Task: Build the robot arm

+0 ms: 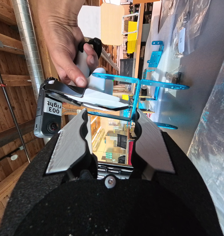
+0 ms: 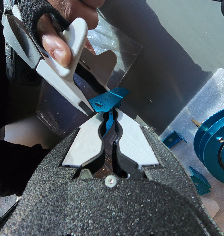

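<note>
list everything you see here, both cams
blue bracket assembly: one, blue metal, lifted off the table between both grippers
loose brackets: at least two, blue, on the foam sheet
wheel: one, blue, on the foam sheet at the right edge
foam sheet: one, white, on the table
plastic bags: several, clear, some holding small hardware, on the table
table: one, grey
yellow bins: several, on far shelves
left gripper: open, one finger against the assembly
right gripper: shut on the assembly
right hand: holds the right gripper
left hand: holds the left gripper
</note>
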{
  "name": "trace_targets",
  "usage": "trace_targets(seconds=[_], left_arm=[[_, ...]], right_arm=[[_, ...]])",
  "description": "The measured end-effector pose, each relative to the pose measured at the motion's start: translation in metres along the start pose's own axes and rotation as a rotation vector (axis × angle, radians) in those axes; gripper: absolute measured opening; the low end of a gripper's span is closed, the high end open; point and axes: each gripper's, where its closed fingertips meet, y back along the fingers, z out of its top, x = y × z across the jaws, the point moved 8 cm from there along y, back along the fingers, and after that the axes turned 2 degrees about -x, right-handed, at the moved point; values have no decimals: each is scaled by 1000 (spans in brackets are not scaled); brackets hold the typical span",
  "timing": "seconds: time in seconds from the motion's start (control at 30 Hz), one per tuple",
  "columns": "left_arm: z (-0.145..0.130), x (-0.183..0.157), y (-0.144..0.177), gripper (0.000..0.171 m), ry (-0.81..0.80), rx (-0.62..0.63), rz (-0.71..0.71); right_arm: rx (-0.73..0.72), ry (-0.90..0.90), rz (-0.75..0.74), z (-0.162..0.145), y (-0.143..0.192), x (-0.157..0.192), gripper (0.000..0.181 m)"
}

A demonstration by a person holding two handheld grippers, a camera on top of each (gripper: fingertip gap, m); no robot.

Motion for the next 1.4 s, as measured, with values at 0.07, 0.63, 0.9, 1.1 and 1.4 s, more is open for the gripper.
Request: trace_targets(seconds=[0.07, 0.63, 0.9, 1.1, 1.4], left_arm=[[0, 0, 0, 72, -3, 0, 1], [-2, 0, -1, 72, -3, 6, -1], [-3, 0, -1, 72, -1, 6, -1], [-3, 0, -1, 72, -3, 8, -3], [-3, 0, -1, 72, -3, 12, -3]], right_arm=[[0, 0, 2, 0, 0, 0, 5], [-4, 0, 0, -1, -1, 0, 5], [-10, -2, 3, -1, 0, 0, 5], [-18, 10, 1, 0, 1, 1, 5], [-42, 18, -24, -2, 9, 1, 6]])
